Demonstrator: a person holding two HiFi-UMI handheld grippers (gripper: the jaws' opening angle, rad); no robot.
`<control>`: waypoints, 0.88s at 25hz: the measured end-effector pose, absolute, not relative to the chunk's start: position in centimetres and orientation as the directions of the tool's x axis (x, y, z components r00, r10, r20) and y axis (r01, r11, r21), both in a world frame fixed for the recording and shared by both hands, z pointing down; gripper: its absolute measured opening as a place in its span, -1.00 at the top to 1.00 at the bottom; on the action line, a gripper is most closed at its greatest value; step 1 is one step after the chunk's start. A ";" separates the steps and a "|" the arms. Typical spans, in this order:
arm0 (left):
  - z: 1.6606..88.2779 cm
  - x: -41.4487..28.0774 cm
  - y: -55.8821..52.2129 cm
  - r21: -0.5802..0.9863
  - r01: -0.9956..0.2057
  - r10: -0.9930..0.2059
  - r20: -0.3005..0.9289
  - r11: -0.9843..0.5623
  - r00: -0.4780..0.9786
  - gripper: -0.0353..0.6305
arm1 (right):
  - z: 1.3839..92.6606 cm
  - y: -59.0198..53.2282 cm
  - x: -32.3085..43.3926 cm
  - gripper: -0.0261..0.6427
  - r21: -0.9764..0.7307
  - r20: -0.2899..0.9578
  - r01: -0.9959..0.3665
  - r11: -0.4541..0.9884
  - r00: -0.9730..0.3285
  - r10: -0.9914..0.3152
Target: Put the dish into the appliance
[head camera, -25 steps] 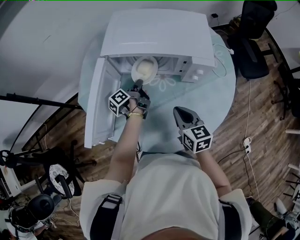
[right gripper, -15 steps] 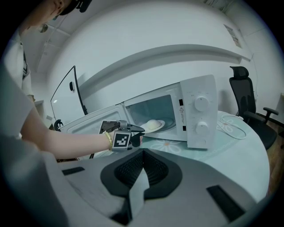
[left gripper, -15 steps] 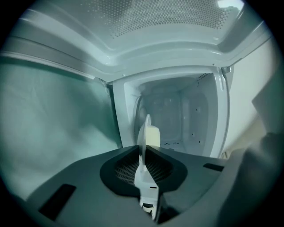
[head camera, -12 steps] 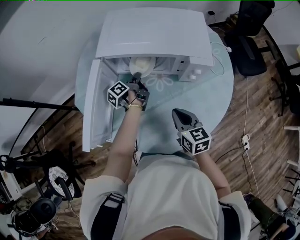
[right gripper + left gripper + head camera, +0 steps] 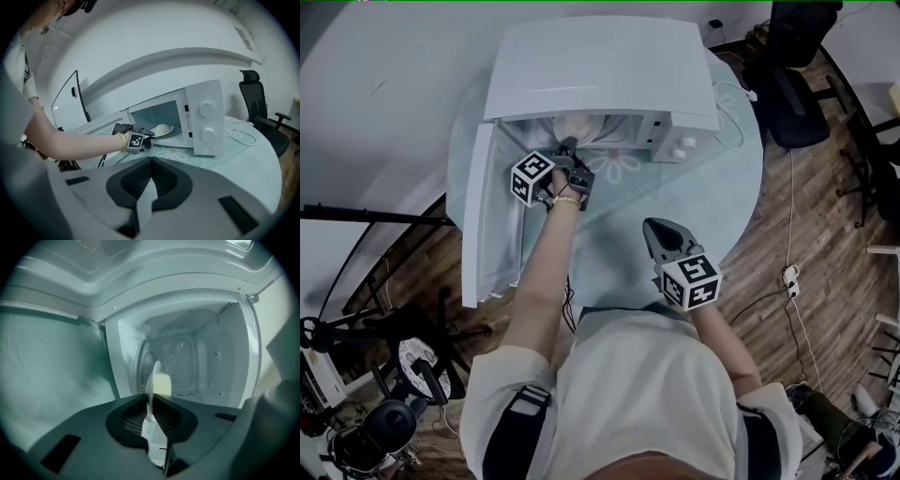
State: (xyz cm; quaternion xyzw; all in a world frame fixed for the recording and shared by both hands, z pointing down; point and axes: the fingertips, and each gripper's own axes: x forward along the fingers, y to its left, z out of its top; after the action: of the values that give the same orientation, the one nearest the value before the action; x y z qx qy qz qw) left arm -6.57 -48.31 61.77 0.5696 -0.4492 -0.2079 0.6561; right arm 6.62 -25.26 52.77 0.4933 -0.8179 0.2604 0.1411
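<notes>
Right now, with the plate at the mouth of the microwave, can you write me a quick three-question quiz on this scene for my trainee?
1. Multiple choice: the left gripper is shut on A) the rim of the plate, B) a cable, C) nothing.
2. True or false: the right gripper reaches into the microwave.
3. Fill in: the microwave's door stands ___.

Key
1. A. The plate's rim is pinched edge-on between the jaws.
2. False. It hangs back near the person's body, jaws together and empty.
3. Open.
</notes>
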 end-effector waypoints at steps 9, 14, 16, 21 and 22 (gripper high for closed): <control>62.1 -6.4 -48.2 0.907 -0.320 -0.770 0.407 0.275 0.491 0.77 | 52.6 -25.1 6.6 0.90 -0.289 0.481 -0.879 0.380 -0.476 -0.736; 62.6 -6.3 -47.5 0.904 -0.318 -0.759 0.416 0.286 0.500 0.58 | 52.4 -25.0 6.4 0.90 -0.290 0.474 -0.877 0.384 -0.480 -0.738; 62.6 -6.3 -47.2 0.906 -0.313 -0.757 0.413 0.285 0.506 0.58 | 52.3 -24.9 6.3 0.90 -0.289 0.473 -0.876 0.386 -0.481 -0.738; 62.0 -6.2 -46.3 0.914 -0.296 -0.759 0.398 0.278 0.515 0.57 | 52.0 -24.4 6.2 0.90 -0.291 0.468 -0.871 0.395 -0.490 -0.735; 61.8 -6.2 -46.2 0.915 -0.295 -0.761 0.394 0.274 0.516 0.57 | 52.0 -24.3 6.2 0.90 -0.291 0.467 -0.870 0.397 -0.492 -0.735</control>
State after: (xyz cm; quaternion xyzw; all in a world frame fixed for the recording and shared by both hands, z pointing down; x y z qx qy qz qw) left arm -6.18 -46.17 61.78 0.5753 -0.4587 -0.1784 0.6534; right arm 6.19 -24.28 51.97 0.4863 -0.8252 0.2545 0.1330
